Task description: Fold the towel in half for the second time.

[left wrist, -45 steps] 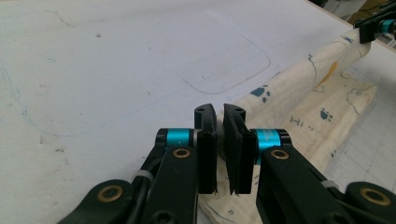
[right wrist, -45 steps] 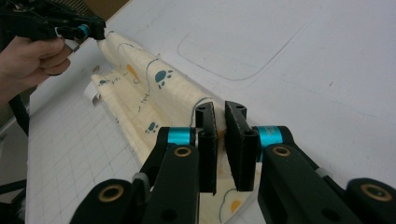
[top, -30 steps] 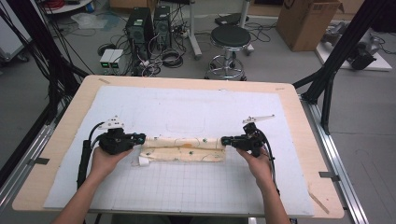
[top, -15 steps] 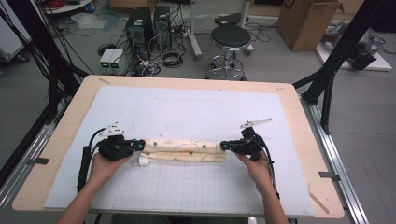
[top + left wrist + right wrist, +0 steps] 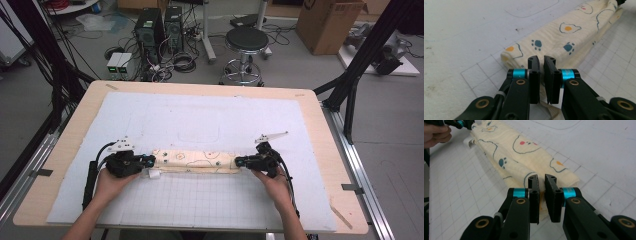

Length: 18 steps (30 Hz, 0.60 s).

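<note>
both grippers' jaws pinch ends of folded cloth (image 5: 196,161) on white mat (image 5: 200,120).

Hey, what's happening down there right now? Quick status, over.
Left gripper and right gripper each shut on an end of the folded cloth. Cloth lies on the mat. Nothing in the way.

high view: fixed above person's side, looks forward and down over whole table (image 5: 320,125), far; each gripper view: low, close, faces along folded cloth (image 5: 564,37) from opposite ends; all three share cloth
</note>
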Tool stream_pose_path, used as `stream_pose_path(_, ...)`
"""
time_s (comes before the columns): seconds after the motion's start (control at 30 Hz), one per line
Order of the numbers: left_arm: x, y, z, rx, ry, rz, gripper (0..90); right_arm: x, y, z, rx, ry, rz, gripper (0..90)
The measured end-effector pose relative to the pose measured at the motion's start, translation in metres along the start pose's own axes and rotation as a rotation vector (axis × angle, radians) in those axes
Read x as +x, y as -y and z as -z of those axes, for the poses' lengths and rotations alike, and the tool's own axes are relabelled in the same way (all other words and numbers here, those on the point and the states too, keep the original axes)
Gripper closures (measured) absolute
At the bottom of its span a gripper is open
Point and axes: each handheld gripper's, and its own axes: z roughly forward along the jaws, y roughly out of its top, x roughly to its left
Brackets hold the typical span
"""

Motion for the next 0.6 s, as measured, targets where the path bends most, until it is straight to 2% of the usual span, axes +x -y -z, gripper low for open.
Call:
stream_pose_path(0.13,-0.001,0.002,0.000,0.010,0.006,-0.003,82.7,0.003,0.001,0.000,0.011,0.004,0.012,82.5)
stream_pose_path(0.37,-0.002,0.004,0.000,0.018,0.023,-0.003,79.2,0.002,0.007,-0.002,0.019,-0.009,-0.005,79.6)
stream_pose_path(0.5,-0.001,0.000,0.008,-0.039,0.069,0.011,65.5,0.003,0.006,0.002,-0.004,-0.012,-0.015,61.1)
stream_pose_path(0.6,-0.001,-0.003,0.015,-0.082,0.086,0.013,61.5,0.006,0.003,0.009,-0.054,-0.017,-0.007,55.4)
